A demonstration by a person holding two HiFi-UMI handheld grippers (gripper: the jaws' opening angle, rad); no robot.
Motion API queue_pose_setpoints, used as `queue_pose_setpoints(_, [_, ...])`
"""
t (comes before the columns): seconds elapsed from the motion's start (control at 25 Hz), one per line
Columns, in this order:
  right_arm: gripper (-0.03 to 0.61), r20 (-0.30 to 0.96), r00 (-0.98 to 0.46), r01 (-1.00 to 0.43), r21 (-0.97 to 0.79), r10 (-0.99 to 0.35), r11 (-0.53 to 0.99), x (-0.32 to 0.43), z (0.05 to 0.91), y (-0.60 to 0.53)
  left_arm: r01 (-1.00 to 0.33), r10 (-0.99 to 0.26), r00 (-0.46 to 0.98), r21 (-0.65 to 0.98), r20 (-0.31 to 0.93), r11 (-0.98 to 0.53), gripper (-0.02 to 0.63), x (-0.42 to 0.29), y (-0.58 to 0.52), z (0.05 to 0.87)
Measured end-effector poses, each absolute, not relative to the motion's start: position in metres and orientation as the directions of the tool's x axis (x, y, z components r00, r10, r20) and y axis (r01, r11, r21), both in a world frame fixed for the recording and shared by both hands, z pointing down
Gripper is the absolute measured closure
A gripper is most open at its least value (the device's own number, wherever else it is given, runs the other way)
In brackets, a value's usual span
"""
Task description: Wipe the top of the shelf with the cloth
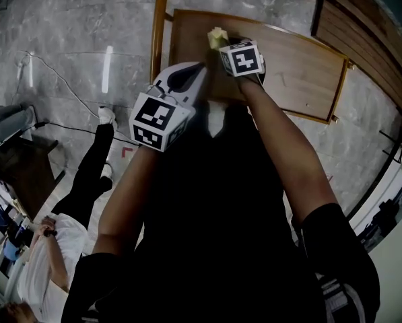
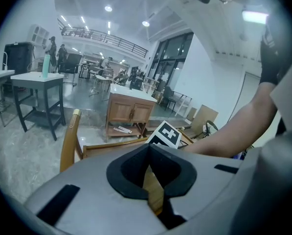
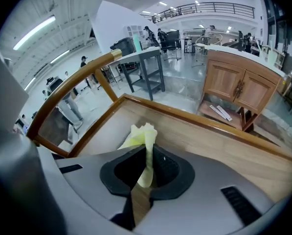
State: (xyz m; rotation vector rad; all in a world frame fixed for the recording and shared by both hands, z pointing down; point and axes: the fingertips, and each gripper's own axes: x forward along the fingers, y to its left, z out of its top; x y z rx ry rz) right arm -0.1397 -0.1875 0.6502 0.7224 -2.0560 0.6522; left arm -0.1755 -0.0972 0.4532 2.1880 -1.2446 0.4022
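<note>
Pinching the yellow cloth [image 3: 142, 136] between its jaws, the right gripper [image 3: 145, 173] holds it over the far left part of the wooden shelf top [image 1: 295, 73]. The left gripper [image 2: 149, 180], clenched on nothing, hovers just left of it, nearer.

Shelf top [image 1: 302, 66] here is wood, a smooth brown panel with fine grain and a low sheen. Its raised rim [image 3: 185, 115] is warmer wood under a glossy varnish, catching the light. The cloth [image 3: 143, 141] is soft pale-yellow fabric, crumpled and matt. On the right gripper [image 3: 145, 169] we see a smooth grey plastic shell, dull in finish, with black, matt, rubbery-looking jaw linings. The left gripper [image 2: 149, 175] looks the same. Below, the floor [image 1: 86, 32] is polished grey stone, glossy, mirroring the ceiling lights.
</note>
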Motion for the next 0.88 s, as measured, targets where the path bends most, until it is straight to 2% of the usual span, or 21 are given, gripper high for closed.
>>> queue_pose_setpoints(0.52, [0.537,0.866,-0.377,-0.791,-0.116,-0.329,0.601,0.028,0.641,-0.217,-0.801,-0.607,0.597,0.362,0.524,-0.476,0.603,-0.064,-0.114,0.460])
queue_pose_setpoints(0.88, [0.537,0.875,-0.318,-0.833,-0.074,-0.365,0.548,0.118,0.640,-0.230,-0.777,-0.568,0.625,0.356,0.536,-0.520,0.604,-0.011,-0.129,0.466])
